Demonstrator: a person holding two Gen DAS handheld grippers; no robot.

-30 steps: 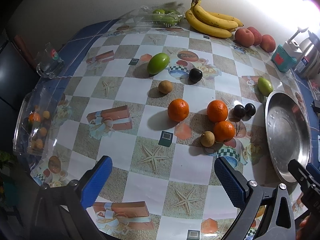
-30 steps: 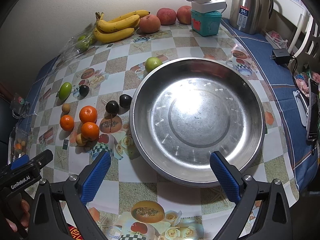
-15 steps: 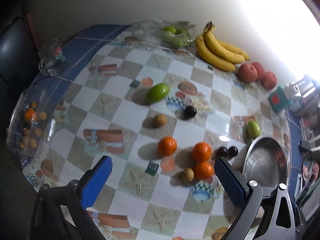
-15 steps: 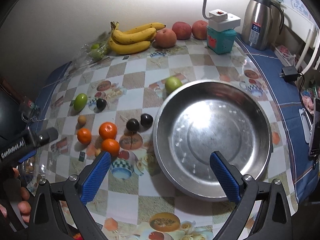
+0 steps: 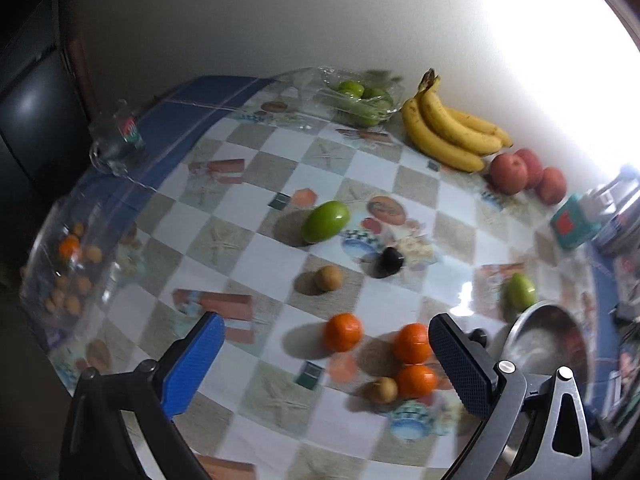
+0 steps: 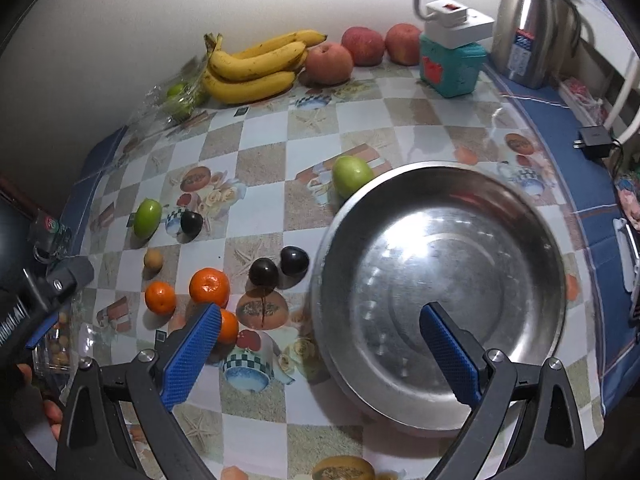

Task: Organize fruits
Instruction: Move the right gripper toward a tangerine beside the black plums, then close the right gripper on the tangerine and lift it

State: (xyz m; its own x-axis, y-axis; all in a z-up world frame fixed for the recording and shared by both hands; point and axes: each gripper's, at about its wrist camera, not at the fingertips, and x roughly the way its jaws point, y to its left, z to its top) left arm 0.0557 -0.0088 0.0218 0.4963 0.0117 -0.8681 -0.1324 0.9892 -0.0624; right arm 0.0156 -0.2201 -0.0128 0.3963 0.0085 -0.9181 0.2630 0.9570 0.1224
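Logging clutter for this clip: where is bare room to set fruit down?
The round steel pan holds nothing. Checkered cloth is bare between the yellow bananas and the green oval fruit. Crowded: three oranges and two dark plums left of the pan.

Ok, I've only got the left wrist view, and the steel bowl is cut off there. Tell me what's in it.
Observer: Nothing. The steel bowl is bare inside.
Operator: Report the right claw.
Observer: The right claw is open and holds nothing, above the bowl's near-left rim.
Operator: My view is blocked just left of the bowl. Describe that spot.
Observer: Two dark plums sit side by side there, close to the rim.
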